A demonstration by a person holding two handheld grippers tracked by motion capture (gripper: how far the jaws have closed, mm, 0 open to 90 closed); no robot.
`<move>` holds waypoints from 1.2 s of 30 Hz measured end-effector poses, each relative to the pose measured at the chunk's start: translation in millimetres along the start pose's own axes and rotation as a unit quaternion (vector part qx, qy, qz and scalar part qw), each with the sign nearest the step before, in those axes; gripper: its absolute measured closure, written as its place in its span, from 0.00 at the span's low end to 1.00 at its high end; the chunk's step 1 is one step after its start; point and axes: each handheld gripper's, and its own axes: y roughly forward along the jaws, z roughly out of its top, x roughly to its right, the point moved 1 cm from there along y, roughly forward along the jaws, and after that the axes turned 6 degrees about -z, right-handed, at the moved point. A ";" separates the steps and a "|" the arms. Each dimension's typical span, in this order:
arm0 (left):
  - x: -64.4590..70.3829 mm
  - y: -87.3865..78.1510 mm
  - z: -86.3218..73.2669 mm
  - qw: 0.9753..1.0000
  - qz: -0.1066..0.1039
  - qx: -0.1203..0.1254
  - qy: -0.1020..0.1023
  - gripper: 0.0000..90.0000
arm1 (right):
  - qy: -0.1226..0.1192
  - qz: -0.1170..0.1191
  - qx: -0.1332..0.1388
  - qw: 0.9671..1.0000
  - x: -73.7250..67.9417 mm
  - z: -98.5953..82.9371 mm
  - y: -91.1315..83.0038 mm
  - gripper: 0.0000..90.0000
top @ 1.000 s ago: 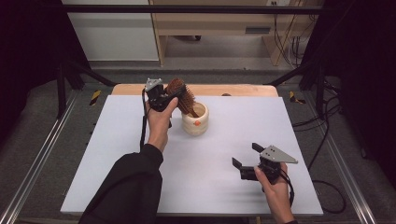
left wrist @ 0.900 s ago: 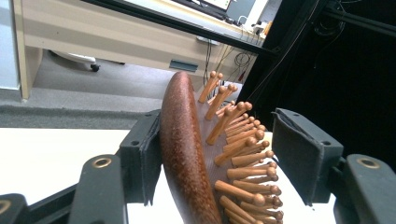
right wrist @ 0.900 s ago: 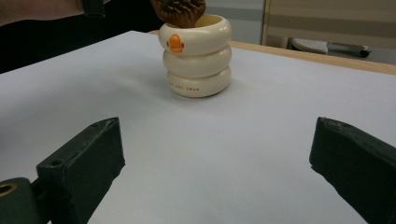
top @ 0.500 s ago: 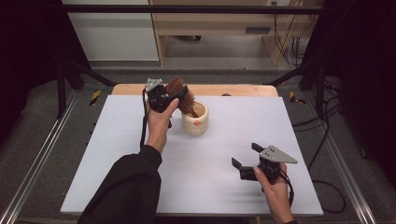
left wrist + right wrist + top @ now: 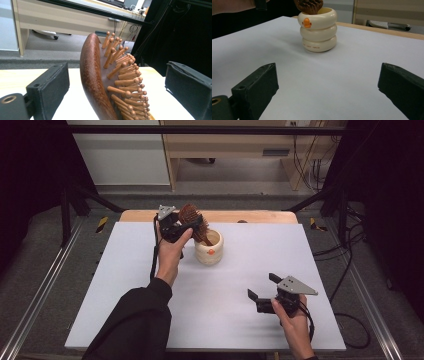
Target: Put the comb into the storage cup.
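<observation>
Here a wooden hairbrush point(image 5: 192, 219) stands handle-down in a cream cup point(image 5: 209, 249) near the far middle of the white worktop point(image 5: 125, 290), its head tilted up and to the left above the rim. The cup is shaped like three stacked rings, with a small orange mark point(image 5: 306, 22) on the top ring and a line of tiny lettering on the bottom one. The left tongs point(image 5: 181, 225) sit at the brush head, held by the left hand point(image 5: 170, 255), whose dark sleeve point(image 5: 132, 325) reaches in from the bottom edge. In the left gripper view the brush point(image 5: 110, 82) rises between the two black jaws, its smooth brown back toward the left jaw and its rows of round-tipped pegs toward the right jaw; clear gaps show on both sides, so the left tongs point(image 5: 112, 85) are released and not touching it. The right tongs point(image 5: 264, 292) rest low near the front right of the worktop, well apart from the cup, held by the right hand point(image 5: 295, 325), with a grey three-cornered plate point(image 5: 296, 285) on top. In the right gripper view the right tongs point(image 5: 327, 87) are spread wide with bare worktop point(image 5: 362, 50) between the jaws, released, and the cup point(image 5: 318, 30) stands farther ahead
</observation>
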 end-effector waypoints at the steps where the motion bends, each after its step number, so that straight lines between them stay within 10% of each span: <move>1: 0.0 -0.3 -0.4 1.000 0.000 -0.001 0.002 0.06 | 0.000 0.000 0.000 1.000 -0.2 0.0 0.2 0.03; 36: 7.1 -17.2 -12.4 0.999 0.000 -0.007 0.047 0.05 | -0.003 0.003 -0.004 1.000 -1.5 -0.4 0.8 0.03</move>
